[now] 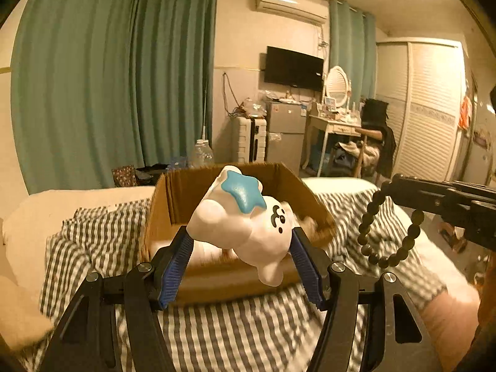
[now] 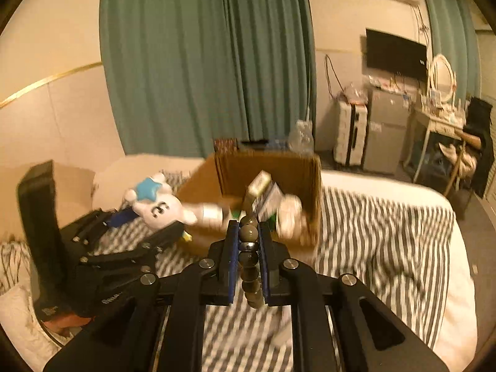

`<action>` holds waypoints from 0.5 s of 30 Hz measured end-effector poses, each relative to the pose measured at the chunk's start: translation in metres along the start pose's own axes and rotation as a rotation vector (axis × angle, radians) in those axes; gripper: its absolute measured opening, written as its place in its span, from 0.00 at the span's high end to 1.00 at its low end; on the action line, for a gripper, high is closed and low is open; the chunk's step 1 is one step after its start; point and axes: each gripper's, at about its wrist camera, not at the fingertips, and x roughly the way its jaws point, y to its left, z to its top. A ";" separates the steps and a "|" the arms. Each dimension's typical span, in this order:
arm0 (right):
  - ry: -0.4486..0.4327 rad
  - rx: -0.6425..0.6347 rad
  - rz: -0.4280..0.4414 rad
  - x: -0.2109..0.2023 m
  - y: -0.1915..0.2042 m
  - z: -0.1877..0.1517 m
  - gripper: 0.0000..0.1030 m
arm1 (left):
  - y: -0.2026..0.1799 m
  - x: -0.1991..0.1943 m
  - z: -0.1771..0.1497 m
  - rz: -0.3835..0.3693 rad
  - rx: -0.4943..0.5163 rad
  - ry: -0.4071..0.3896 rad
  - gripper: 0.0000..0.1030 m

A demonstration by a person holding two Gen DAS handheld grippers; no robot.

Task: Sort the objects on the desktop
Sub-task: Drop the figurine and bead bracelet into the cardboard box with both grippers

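My left gripper (image 1: 240, 238) is shut on a white toy figure with a blue star (image 1: 238, 214) and holds it above the near edge of an open cardboard box (image 1: 173, 192). The toy also shows in the right wrist view (image 2: 155, 204), left of the box (image 2: 310, 186). My right gripper (image 2: 249, 226) is shut on a dark bead bracelet (image 2: 249, 254), just before the box's near wall. In the left wrist view the bracelet (image 1: 387, 226) hangs from the right gripper (image 1: 395, 186), right of the box. The box holds small packets (image 2: 263, 189).
The box sits on a bed with a grey-striped sheet (image 2: 387, 232). Pillows (image 1: 37, 214) lie at the left. Beyond the bed are green curtains (image 1: 117, 77), a suitcase (image 1: 249, 139), a small fridge (image 1: 285, 136), a dressing table (image 1: 334, 124) and a wardrobe (image 1: 427, 108).
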 end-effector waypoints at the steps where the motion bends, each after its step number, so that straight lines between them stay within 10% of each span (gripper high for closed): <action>1: -0.010 -0.008 -0.001 0.005 0.000 0.008 0.89 | 0.002 0.005 0.006 0.001 -0.006 -0.001 0.36; 15: 0.035 0.018 0.006 0.131 -0.030 0.048 0.87 | 0.035 0.113 0.026 0.063 -0.065 0.076 0.25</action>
